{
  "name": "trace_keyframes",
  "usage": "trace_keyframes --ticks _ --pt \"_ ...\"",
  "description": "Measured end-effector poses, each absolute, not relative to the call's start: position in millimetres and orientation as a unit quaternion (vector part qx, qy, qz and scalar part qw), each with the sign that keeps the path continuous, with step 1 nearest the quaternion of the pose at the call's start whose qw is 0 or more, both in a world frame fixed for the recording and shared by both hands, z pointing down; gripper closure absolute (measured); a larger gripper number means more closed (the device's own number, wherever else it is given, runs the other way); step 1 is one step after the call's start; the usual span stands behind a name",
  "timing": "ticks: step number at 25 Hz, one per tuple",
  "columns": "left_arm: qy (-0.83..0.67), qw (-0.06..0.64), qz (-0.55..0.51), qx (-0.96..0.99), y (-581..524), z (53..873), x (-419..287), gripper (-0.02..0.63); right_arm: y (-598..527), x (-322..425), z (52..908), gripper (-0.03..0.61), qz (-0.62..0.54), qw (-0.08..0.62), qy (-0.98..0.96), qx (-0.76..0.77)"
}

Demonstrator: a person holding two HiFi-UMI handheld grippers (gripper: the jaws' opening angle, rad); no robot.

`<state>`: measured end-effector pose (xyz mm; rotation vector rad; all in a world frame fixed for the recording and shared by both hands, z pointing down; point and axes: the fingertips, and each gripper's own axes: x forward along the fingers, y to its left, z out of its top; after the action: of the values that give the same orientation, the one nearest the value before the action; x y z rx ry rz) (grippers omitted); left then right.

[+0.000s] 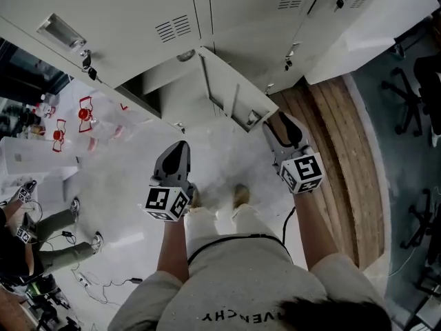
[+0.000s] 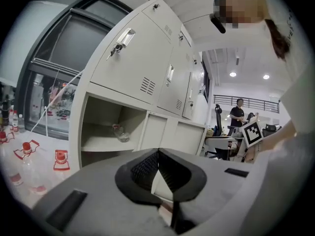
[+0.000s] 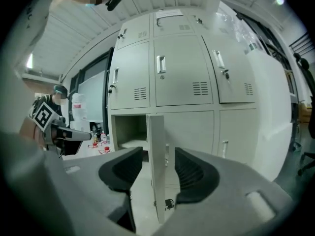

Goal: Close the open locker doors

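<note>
A bank of pale grey lockers stands ahead of me. One lower door stands swung out toward me, edge-on in the right gripper view as door. Beside it the compartment is open; the left gripper view shows compartment with a small clear object on its shelf. My right gripper hangs just short of the door's free edge; right gripper is open, the door edge between its jaws but untouched. My left gripper is lower left of the door; left gripper is shut and empty.
Clear bottles with red caps lie on the white floor at left. A wooden floor strip runs right of the lockers, with office chairs beyond. Another person's legs and cables are at lower left.
</note>
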<state>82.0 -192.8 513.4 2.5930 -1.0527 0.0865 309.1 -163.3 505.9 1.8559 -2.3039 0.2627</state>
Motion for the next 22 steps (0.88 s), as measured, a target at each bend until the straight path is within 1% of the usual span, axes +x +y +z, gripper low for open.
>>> trace_keyframes --ticks 12,22 --pt "-0.392 0.177 0.040 0.902 -174 539 116 0.615 -173 304 525 0.385 0.080 0.088 -0.824 0.554" --pt "-0.410 0.181 0.035 0.893 -169 543 90 0.615 -165 278 527 0.393 0.076 0.091 -0.834 0.539"
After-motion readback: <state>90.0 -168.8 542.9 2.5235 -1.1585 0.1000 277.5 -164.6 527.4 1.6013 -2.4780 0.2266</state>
